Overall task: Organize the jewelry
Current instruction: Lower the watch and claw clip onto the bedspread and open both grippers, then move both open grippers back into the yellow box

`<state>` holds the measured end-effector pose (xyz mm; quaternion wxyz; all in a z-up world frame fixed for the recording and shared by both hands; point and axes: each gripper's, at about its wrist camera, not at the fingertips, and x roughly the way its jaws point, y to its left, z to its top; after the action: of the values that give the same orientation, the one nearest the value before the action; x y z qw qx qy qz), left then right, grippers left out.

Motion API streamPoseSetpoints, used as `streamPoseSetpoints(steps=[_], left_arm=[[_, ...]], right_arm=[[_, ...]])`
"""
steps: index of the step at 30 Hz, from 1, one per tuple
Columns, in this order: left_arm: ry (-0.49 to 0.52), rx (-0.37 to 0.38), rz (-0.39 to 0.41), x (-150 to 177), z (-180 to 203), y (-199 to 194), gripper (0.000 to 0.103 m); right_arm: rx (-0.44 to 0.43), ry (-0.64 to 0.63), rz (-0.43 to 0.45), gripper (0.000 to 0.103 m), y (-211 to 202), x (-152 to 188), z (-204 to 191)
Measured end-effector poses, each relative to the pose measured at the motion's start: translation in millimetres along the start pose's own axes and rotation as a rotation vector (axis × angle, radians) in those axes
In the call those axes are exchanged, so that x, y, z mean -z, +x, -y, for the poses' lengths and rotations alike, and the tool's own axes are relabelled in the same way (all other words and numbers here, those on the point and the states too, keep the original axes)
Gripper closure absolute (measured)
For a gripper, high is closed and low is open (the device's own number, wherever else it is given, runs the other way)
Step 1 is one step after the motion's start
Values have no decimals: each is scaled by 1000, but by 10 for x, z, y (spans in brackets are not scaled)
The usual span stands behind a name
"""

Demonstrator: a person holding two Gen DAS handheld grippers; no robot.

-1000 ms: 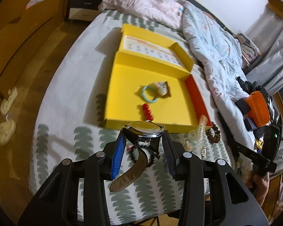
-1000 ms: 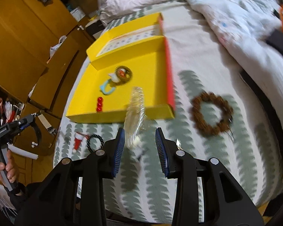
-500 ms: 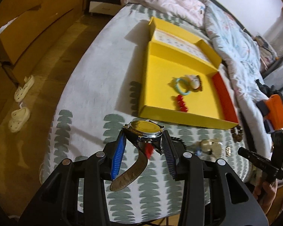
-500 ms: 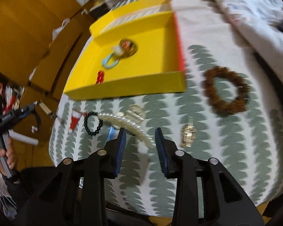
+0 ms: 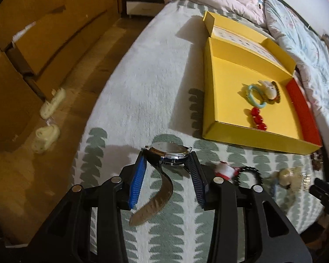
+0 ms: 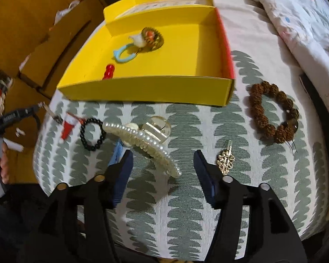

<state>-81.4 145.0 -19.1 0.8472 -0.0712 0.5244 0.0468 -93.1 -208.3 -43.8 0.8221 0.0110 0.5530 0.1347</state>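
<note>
The bed point(image 6: 186, 208) bore the yellow box point(image 6: 147, 87). Just before the box's near wall, my left gripper point(image 5: 167, 166) clamped the watch point(image 5: 168, 151). My right gripper's point(image 6: 163, 171) jaws were opening; the pearl clip point(image 6: 142, 144) lay loose between them, near the box's front.

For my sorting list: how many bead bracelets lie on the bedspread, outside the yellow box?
2. The small black bead bracelet lies at the left, beside the pearl hair clip. The big brown bead bracelet lies at the right, past the yellow box corner. Others may be hidden.
</note>
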Motion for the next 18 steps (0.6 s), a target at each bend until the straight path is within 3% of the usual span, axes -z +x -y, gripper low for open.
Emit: streamPoseSetpoints(steps=[3, 6, 11, 18], left_arm=[[25, -19, 7, 49, 54, 31, 61], [41, -44, -25, 94, 73, 102, 42], [79, -61, -26, 128, 141, 53, 32], [54, 34, -53, 55, 106, 1, 30]], right_arm=[[8, -32, -5, 34, 34, 4, -89], [18, -25, 3, 30, 16, -6, -77], [10, 7, 35, 27, -90, -41, 16], [-2, 36, 55, 26, -148, -111, 94]])
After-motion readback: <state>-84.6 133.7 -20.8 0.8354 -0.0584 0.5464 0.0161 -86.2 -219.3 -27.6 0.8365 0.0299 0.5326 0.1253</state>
